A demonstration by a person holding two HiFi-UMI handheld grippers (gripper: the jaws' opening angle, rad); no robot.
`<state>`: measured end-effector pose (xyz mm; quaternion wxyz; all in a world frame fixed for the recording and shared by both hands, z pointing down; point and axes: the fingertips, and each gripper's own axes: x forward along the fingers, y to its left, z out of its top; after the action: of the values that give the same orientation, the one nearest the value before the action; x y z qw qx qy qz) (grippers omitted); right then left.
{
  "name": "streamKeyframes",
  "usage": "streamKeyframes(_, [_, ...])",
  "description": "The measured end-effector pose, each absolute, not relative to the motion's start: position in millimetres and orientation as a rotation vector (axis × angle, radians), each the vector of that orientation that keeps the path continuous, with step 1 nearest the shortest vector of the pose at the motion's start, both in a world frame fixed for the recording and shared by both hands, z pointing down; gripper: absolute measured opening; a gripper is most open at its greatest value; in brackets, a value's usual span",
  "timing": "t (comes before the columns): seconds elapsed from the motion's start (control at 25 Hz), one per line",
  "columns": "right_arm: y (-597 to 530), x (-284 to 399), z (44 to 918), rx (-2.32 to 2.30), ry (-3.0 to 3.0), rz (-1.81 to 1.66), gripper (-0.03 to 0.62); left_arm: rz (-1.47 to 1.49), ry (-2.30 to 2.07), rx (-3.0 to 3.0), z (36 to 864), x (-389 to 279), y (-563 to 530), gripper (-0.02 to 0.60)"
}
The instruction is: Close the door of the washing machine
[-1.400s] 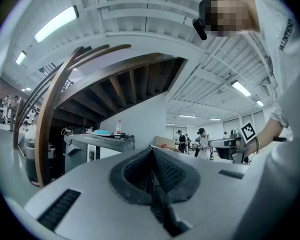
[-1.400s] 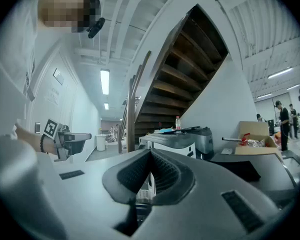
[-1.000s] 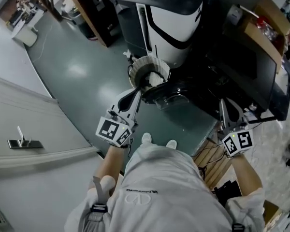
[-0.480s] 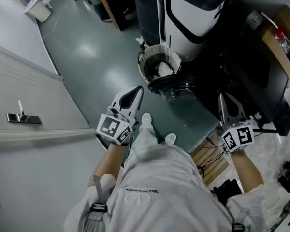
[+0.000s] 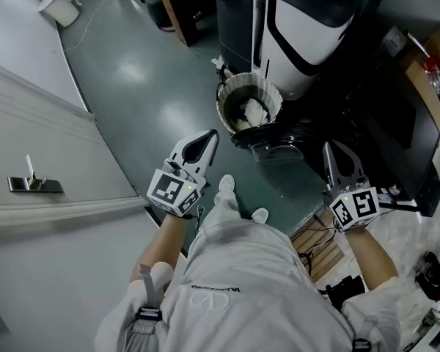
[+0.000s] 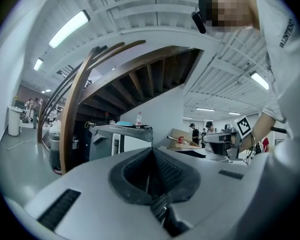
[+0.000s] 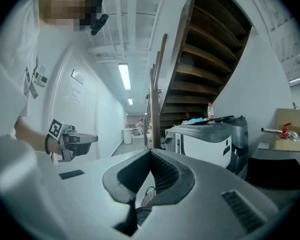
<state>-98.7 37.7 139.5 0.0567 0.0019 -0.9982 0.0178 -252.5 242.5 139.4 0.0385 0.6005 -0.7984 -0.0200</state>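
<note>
The washing machine (image 5: 308, 28), white with a black curved stripe, stands at the top of the head view. Its round dark door (image 5: 275, 139) hangs open low at the front. A ribbed white basket (image 5: 249, 107) with white cloth in it sits against the door. My left gripper (image 5: 207, 138) is shut and empty, left of the basket and apart from it. My right gripper (image 5: 328, 149) is shut and empty, just right of the door without touching it. The left gripper view has the machine (image 6: 121, 136) ahead; the right gripper view shows it (image 7: 210, 141) to the right.
A white wall panel with a handle (image 5: 29, 185) runs along the left. A black screen (image 5: 396, 123) and a cardboard box (image 5: 425, 72) stand on the right. A wooden pallet (image 5: 319, 244) and cables lie by my right foot. A wooden stair (image 7: 210, 49) rises behind the machine.
The person has stepped toward the machine. The right gripper has come nearer to the open door. The left gripper now sits left of the basket instead of over its edge. Both stay shut.
</note>
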Motion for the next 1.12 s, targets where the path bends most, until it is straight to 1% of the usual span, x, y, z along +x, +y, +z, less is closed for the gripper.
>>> streamKeyframes(0.28, [45,-159,151,0.041,-2.984,0.048,0.01,-0.084,-2.356,1.898,159,-308,230,-0.003])
streamKeyframes(0.72, [70,-245,196,0.045,-2.875,0.096,0.01,-0.092,-2.165,2.022,218,-378,207,-0.003])
streamKeyframes(0.92, [82,-269,230,0.06,-2.816,0.037,0.011,-0.083,-2.067,2.05,254,-391,196,-0.003])
streamKeyframes(1.12, [96,-287,269,0.019,-2.761,0.061,0.01,-0.065,-2.014,2.073,287,-394,184,-0.003])
